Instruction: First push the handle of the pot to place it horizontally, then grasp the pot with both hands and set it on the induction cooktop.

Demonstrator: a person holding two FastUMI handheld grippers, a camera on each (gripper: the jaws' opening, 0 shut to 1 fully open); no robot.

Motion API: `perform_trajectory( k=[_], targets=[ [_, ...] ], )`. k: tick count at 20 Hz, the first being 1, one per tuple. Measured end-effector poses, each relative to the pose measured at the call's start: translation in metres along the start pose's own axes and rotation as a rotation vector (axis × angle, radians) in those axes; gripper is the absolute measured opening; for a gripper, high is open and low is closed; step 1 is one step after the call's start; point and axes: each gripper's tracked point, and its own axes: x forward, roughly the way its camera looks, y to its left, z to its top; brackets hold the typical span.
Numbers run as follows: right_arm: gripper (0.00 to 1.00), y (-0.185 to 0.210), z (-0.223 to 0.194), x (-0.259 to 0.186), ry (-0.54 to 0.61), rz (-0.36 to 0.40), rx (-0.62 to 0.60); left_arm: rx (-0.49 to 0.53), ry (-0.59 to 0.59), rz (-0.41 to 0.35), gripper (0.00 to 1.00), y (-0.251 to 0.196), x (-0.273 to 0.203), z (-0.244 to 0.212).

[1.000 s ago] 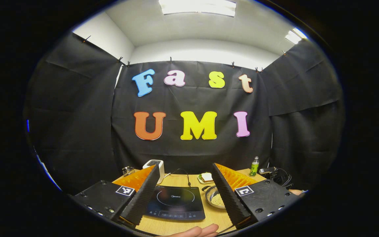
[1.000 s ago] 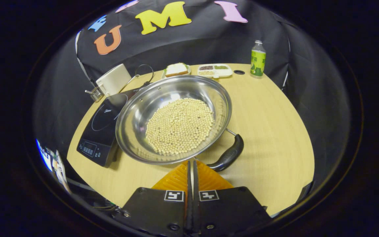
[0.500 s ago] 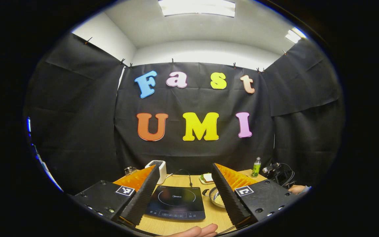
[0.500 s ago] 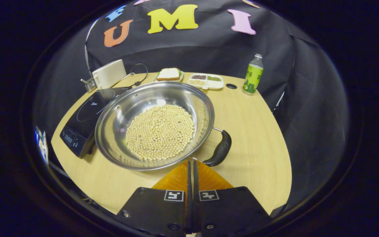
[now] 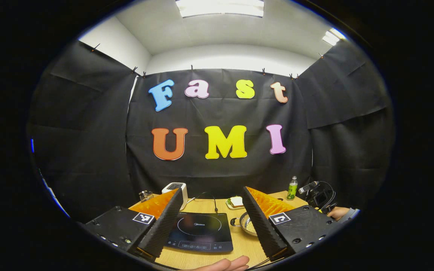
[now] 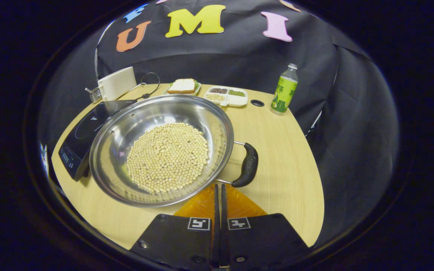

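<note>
The pot (image 6: 162, 148) sits beside the cooktop (image 6: 85, 141), its handle (image 6: 248, 165) pointing right, lengthwise toward the pressed-together right gripper (image 6: 219, 188); left gripper (image 5: 211, 210) spread wide; cooktop's small logo seems illegible.

In the left gripper view a finger (image 5: 260, 222) hides most of the pot (image 5: 244, 222).

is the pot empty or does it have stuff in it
Not empty: the pot holds a layer of pale beans over its bottom, with bare steel wall showing above them.
</note>
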Motion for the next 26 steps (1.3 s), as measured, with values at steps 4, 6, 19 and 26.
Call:
perform_trajectory(
  k=[4, 6, 19, 26],
  targets=[
    [0.04, -0.011, 0.013, 0.011, -0.033, -0.012, -0.042, -0.006, 0.017, 0.004, 0.95, 0.001, 0.009, -0.009],
    [0.01, -0.013, 0.018, 0.016, -0.039, -0.013, -0.045, -0.012, 0.030, 0.007, 0.95, 0.002, 0.015, -0.016],
    [0.04, -0.020, 0.037, -0.002, -0.084, 0.019, -0.025, -0.064, 0.315, -0.087, 0.95, -0.050, 0.119, -0.109],
    [0.27, -0.038, 0.046, -0.020, -0.097, 0.007, -0.005, -0.116, 0.555, -0.136, 0.95, -0.080, 0.169, -0.182]
  ],
)
